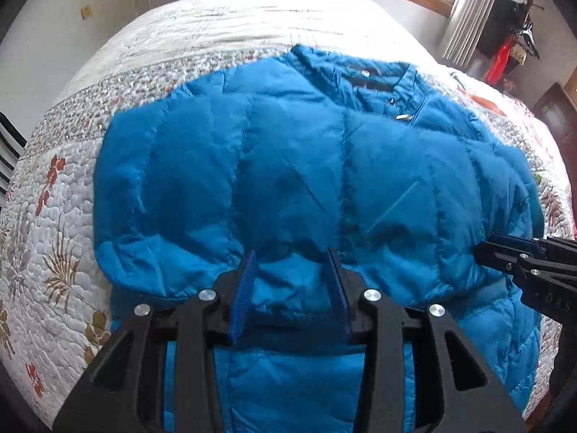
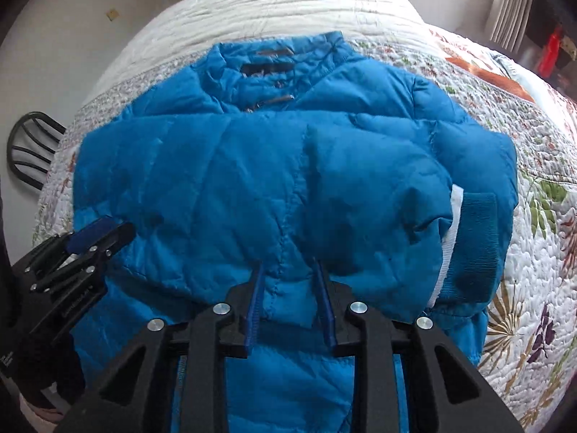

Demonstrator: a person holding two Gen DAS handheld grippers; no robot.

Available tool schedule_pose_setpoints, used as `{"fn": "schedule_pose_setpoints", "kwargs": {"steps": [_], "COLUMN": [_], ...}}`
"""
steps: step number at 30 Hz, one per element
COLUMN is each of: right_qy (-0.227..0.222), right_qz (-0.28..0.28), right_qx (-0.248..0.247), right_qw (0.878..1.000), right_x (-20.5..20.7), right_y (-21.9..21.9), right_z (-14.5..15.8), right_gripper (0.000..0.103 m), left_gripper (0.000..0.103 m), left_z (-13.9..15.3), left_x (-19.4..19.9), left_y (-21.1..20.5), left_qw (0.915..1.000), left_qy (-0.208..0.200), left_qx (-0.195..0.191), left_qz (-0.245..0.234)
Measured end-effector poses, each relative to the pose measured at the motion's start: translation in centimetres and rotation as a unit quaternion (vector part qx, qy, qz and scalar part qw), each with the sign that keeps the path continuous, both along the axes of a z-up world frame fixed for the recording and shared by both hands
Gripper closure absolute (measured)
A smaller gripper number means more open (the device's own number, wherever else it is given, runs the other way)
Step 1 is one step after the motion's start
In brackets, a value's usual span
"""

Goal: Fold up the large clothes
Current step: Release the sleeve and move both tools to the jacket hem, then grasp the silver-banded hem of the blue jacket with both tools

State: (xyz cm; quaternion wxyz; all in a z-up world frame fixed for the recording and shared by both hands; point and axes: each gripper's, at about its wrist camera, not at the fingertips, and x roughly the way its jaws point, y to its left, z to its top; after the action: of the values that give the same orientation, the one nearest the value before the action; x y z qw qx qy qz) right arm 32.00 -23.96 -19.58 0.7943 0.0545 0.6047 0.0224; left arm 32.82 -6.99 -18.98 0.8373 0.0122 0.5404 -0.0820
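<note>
A blue quilted puffer jacket (image 1: 306, 166) lies on the bed, collar at the far end, both sleeves folded across its front; it also shows in the right wrist view (image 2: 288, 180). A ribbed cuff with a white band (image 2: 468, 238) lies at the right. My left gripper (image 1: 294, 256) hovers open over the near edge of the folded sleeves, with fabric between its blue pads. My right gripper (image 2: 288, 263) is open the same way further right. Each gripper shows in the other's view: the right one (image 1: 505, 252), the left one (image 2: 97, 238).
The bed is covered by a white floral quilt (image 1: 54, 216). A window with curtain (image 1: 465, 11) and a red object (image 1: 501, 61) are at the far right. A dark chair back (image 2: 32, 148) stands left of the bed.
</note>
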Motion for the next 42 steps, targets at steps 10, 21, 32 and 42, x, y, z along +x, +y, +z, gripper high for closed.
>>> {"fn": "schedule_pose_setpoints", "kwargs": {"steps": [10, 21, 32, 42], "right_qy": [0.005, -0.014, 0.006, -0.115], "right_qz": [-0.008, -0.055, -0.051, -0.013], "right_qx": [0.019, 0.001, 0.006, 0.031], "right_qw": [1.000, 0.998, 0.999, 0.993], "right_x": [0.4, 4.6, 4.7, -9.3], "right_y": [-0.8, -4.2, -4.8, -6.9], "right_z": [-1.7, 0.7, -2.0, 5.8], "right_gripper": [0.077, 0.078, 0.078, 0.043], "left_gripper": [0.065, 0.064, 0.064, 0.026], "left_z": [-0.7, 0.4, -1.1, 5.5], "left_x": [0.5, 4.9, 5.7, -6.1], "left_y": [0.8, -0.5, -0.7, 6.9], "left_qw": [0.9997, 0.9999, 0.9998, 0.9984], "left_qy": [0.011, -0.006, 0.012, -0.055], "left_qx": [-0.024, -0.013, -0.008, -0.007], "left_qz": [0.002, 0.010, -0.013, -0.008]}}
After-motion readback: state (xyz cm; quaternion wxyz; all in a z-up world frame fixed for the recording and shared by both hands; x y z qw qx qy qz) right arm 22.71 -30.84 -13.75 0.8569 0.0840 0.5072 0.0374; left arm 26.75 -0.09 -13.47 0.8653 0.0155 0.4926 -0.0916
